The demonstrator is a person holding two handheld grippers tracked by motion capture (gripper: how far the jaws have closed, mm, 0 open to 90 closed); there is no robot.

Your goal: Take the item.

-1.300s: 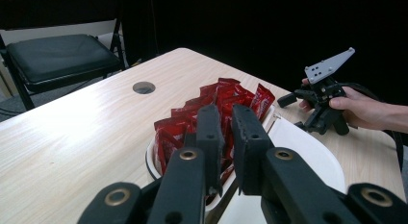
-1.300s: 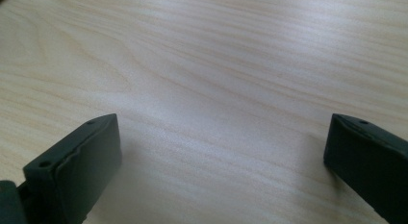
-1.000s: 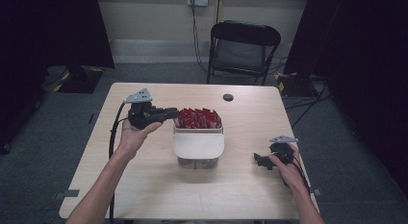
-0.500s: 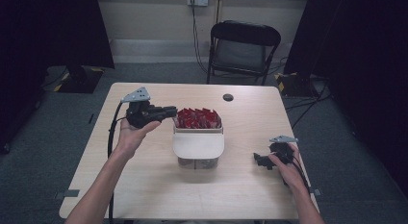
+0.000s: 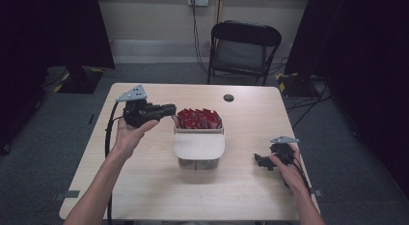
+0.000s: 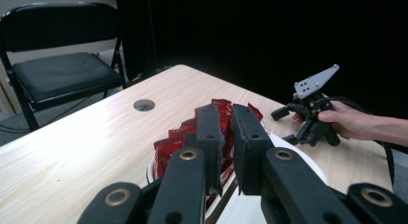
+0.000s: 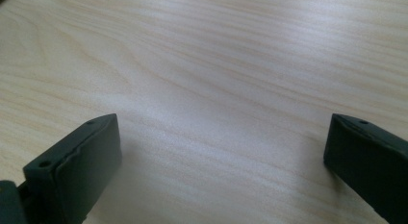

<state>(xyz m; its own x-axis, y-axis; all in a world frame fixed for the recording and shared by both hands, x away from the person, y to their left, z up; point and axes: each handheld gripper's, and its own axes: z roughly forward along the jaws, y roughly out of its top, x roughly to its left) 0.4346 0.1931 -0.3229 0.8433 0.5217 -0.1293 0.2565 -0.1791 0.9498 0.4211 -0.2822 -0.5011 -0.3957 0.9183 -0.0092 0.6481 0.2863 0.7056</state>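
- bench [image 5: 144,186]: light wood top with a round dark hole [image 5: 228,97] near the far edge. it carries a container at centre and both hand-held units.
- folding chair [image 5: 243,46]: black, stands on the floor beyond the far edge of the bench.
- container [image 5: 198,147]: white, with a rounded front wall, at the middle of the bench. in the high view its rear part is packed with red packets.
- red packets [image 5: 197,119]: glossy, standing upright and crowded together inside the container. in the left gripper view they lie directly behind the jaw tips [image 6: 219,106].
- left hand-held gripper [image 5: 169,109]: held level above the bench, just left of the container, tips aimed at the red packets. jaws are drawn narrow with a thin gap between them; nothing is gripped. cannot tell whether the tips touch the packets.
- right hand-held gripper [image 5: 258,161]: rests low at the right side of the bench, well apart from the container, tips aimed toward the bench centre. jaws stand wide; in the right gripper view bare wood lies between them.
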